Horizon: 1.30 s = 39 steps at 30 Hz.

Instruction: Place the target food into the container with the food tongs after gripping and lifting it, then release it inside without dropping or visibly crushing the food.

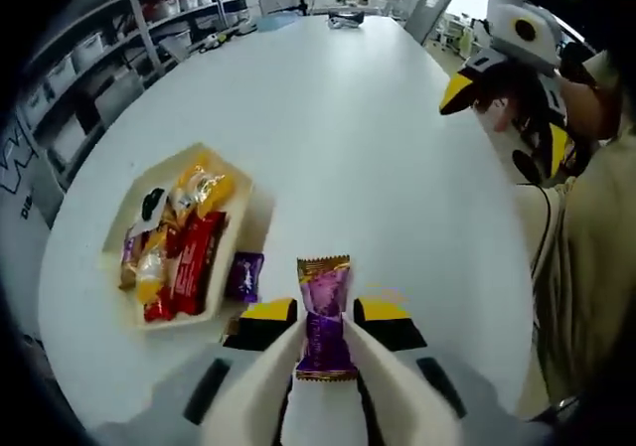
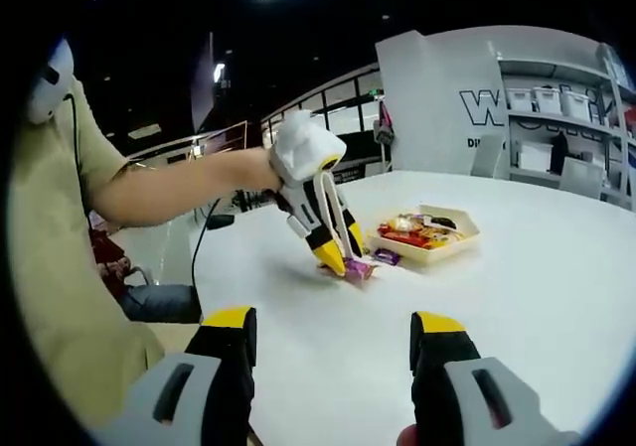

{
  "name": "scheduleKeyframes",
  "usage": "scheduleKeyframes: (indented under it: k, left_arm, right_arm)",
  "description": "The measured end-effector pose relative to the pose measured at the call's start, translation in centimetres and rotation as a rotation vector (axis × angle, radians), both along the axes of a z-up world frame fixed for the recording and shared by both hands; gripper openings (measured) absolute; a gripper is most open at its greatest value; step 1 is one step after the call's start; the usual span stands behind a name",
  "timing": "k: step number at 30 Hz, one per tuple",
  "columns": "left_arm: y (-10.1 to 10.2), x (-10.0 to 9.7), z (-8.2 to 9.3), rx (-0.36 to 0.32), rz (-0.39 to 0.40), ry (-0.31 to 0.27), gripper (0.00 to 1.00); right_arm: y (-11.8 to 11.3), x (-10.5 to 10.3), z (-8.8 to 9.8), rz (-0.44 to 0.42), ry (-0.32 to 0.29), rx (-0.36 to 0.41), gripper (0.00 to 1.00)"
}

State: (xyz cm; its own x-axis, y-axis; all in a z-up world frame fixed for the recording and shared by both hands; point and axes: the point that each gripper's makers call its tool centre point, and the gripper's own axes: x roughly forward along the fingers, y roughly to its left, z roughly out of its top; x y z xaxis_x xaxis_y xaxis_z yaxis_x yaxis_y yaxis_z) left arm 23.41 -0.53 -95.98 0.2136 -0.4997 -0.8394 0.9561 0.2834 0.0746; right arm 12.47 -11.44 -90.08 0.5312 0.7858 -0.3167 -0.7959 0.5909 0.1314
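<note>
Your left gripper (image 1: 325, 339) reaches down to the white table (image 1: 378, 148), its cream tongs (image 1: 328, 367) clamped on the purple candy (image 1: 324, 312), just beside the tray (image 1: 238, 193) of wrapped snacks (image 1: 184, 247). Your right gripper (image 2: 333, 342) hovers apart, jaws wide.

We count one white table (image 1: 378, 138), one shallow cream tray (image 1: 238, 183) and one pair of cream food tongs (image 1: 328, 376). There are two purple-wrapped snacks outside the tray: one (image 1: 324, 312) between the tongs, and a smaller one (image 1: 244, 275) beside the tray. Inside the tray lie several packets, red, yellow and orange, too crowded to number. We count two grippers, left (image 2: 336, 252) and right (image 2: 328, 352).
</note>
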Motion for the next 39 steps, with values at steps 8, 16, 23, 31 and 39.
scheduleKeyframes:
  k: [8, 16, 23, 31, 39]
  left_arm:
    - [0.7, -0.9, 0.1, -0.033, 0.05, 0.009, 0.21]
    - [1.4, -0.8, 0.5, -0.042, 0.11, 0.009, 0.21]
    - [2.2, 0.0, 1.3, -0.057, 0.149, 0.0, 0.21]
    - [2.7, 0.9, 2.7, -0.073, 0.179, -0.017, 0.21]
    - [2.7, 2.4, 4.4, -0.076, 0.181, -0.051, 0.21]
  right_arm:
    - [0.0, 0.2, 0.1, 0.0, -0.002, 0.003, 0.61]
    - [-0.1, 0.3, 0.2, 0.001, -0.003, 0.002, 0.61]
    - [-0.2, 0.4, 0.2, 0.0, -0.004, 0.002, 0.61]
    - [0.0, 0.5, 0.4, 0.002, -0.008, 0.004, 0.61]
    - [-0.1, 0.4, 0.3, 0.001, -0.006, 0.001, 0.6]
